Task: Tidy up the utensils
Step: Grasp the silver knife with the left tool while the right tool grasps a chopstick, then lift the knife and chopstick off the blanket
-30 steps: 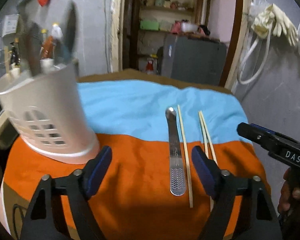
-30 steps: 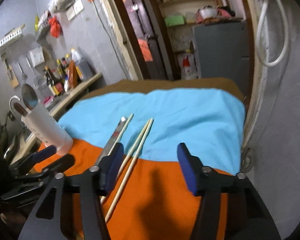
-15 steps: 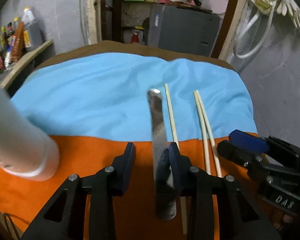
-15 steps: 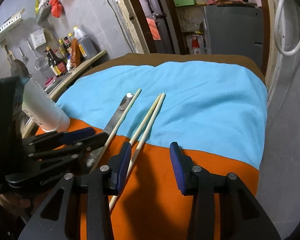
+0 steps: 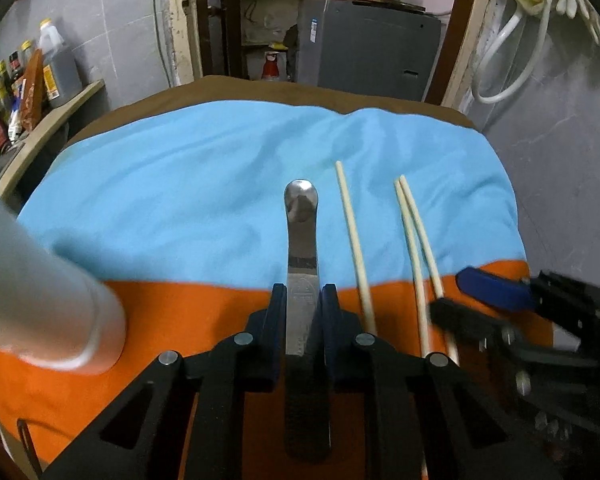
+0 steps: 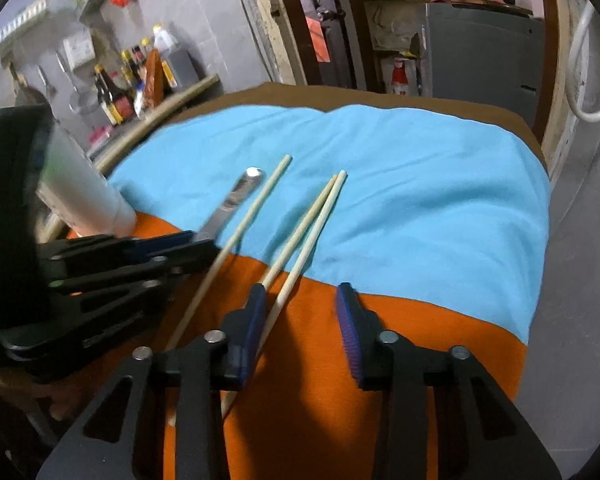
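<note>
Low in the centre of the left wrist view, the left gripper had its blue fingers clamped on the flat steel utensil, one pad per long edge. Utensil's long axis ran straight up-frame, rounded end pointing away toward the blue cloth, other end under the gripper on the orange cloth. Both cloths covered the tabletop. Just right of it lay a single chopstick, then a chopstick pair, all roughly parallel w/ the utensil. White holder stood at left edge, blurred. In the right wrist view, the right gripper sat w/ fingers apart, nothing gripped; chopstick pair ran diagonally, lower ends passing by its left finger.
</note>
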### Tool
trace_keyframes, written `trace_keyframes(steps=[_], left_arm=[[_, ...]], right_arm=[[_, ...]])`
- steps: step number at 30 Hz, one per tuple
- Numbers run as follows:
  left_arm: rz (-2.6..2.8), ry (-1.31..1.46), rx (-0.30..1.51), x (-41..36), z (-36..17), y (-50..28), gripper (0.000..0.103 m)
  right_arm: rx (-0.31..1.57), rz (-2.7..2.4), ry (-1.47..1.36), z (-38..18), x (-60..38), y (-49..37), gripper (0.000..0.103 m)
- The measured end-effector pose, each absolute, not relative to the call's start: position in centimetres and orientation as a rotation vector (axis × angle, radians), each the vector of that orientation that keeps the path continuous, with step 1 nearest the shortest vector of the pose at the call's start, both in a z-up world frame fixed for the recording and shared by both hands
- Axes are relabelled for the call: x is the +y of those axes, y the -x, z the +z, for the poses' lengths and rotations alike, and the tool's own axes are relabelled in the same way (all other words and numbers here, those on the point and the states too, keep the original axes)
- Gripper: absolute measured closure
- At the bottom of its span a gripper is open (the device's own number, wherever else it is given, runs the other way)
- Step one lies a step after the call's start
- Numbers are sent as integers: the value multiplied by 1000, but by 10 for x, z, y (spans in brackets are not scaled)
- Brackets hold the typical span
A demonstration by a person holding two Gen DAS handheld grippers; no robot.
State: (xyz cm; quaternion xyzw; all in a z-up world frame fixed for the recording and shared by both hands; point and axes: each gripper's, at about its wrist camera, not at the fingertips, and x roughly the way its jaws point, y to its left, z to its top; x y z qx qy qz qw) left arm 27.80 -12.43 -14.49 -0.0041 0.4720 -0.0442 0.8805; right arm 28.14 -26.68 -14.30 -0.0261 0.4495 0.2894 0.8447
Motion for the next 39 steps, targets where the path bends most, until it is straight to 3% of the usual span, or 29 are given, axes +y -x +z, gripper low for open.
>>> trace_keyframes(steps=[4,13,19,31,39], left_arm=[[-87,0,1011,-117,-144,-255,89],[-90,-36,1052,-123,-142,-263,88],[-79,-15,1058,-124,-140,-267,89],[-184,141,826,-100,-119,-208,89],[-222,163,661,-102,-87,-192,89]], right_arm=[[995,613,100,-141,-264,-277,86],[1032,542,101,-141,-250,-280,83],[1021,480,58,-142,-253,-280,98],[954,456,-257,-132,-301,-250,100],[730,424,-226,-93,-295,-227,100]])
